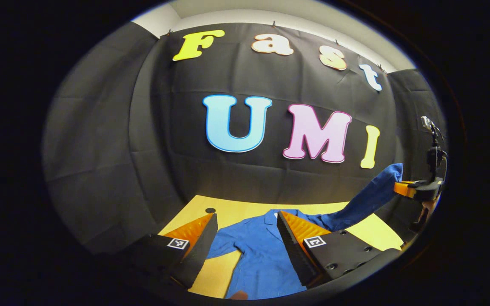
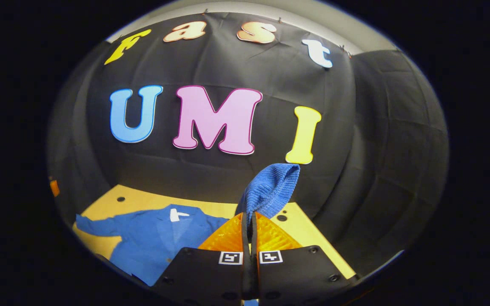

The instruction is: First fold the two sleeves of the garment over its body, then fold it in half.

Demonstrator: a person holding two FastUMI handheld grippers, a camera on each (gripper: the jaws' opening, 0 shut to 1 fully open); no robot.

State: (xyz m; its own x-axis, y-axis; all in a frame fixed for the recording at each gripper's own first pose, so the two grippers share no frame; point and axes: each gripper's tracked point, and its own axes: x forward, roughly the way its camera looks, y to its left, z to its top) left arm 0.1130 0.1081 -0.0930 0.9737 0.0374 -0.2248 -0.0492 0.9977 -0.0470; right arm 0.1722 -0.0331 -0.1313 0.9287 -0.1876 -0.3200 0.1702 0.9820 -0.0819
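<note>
On the yellow table [image 1: 228,212] in my booth, the blue garment [image 1: 262,255] lies flat, one sleeve [image 2: 268,191] lifted off the surface, pinched in my right gripper [image 2: 249,221]. My left gripper [image 1: 245,221] hangs above the garment, fingers spread wide.

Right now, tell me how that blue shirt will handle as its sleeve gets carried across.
Probably floppy: the sleeve sags from the right gripper to the blue shirt. Likely light, since a fingertip pinch lifts it. The body may drag over the table.
</note>
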